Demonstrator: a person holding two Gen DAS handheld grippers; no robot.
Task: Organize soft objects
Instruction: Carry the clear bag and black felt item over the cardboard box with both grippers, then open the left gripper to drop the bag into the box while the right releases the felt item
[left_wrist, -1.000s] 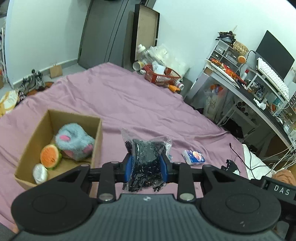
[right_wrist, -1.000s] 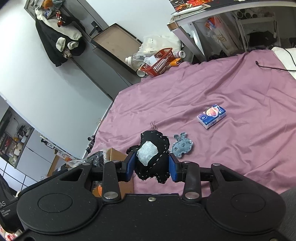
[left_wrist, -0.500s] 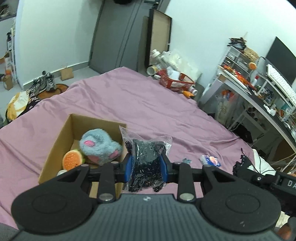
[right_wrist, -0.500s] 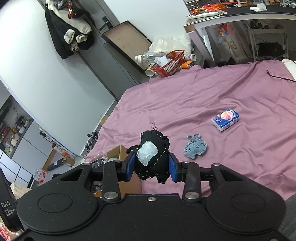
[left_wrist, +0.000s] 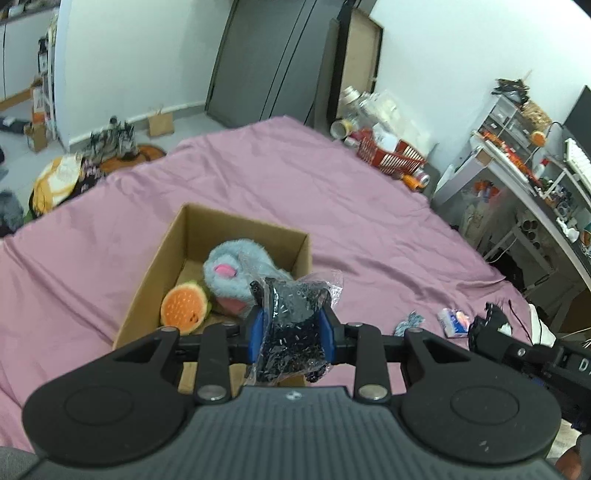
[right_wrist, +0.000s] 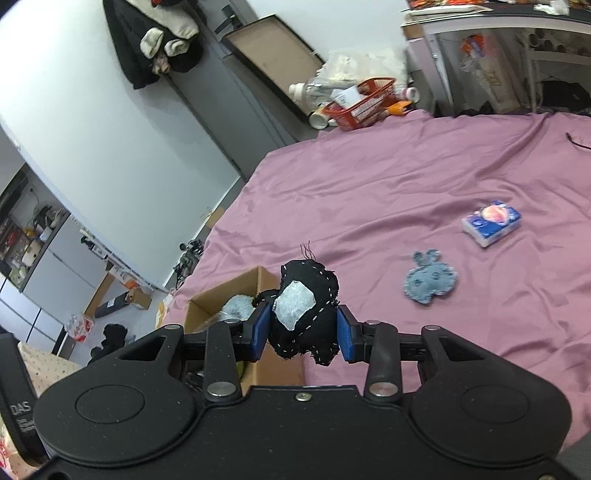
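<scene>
Mauve bedsheet (left_wrist: 332, 206) fills the left wrist view, and on it stands an open brown cardboard box (left_wrist: 162, 258). Inside the box lie a fluffy pale-blue plush toy with pink ears (left_wrist: 240, 273) and a round orange-faced plush slice with a green rim (left_wrist: 183, 307), touching each other. The left gripper (left_wrist: 291, 330) is clamped, blue pads narrow, on a clear plastic bag of black shreds (left_wrist: 291, 325), which hangs over the box's near right corner. To the right, on the sheet, lie a small blue-grey felt bunny (left_wrist: 408, 323) and a blue-and-white tissue packet (left_wrist: 453, 321), just beside each other; the other gripper's black body shows at the right edge. A red plastic basket (left_wrist: 391, 157) sits past the bed's far corner. In the right wrist view, the right gripper (right_wrist: 301, 332) pinches a black stitched fabric toy with a pale grey patch (right_wrist: 306, 314) between its blue pads, held above the sheet just right of the cardboard box (right_wrist: 229, 291), where the blue plush (right_wrist: 236, 306) peeks out. The felt bunny (right_wrist: 430, 282) lies flat further right, with the tissue packet (right_wrist: 491, 221) beyond it, apart.
</scene>
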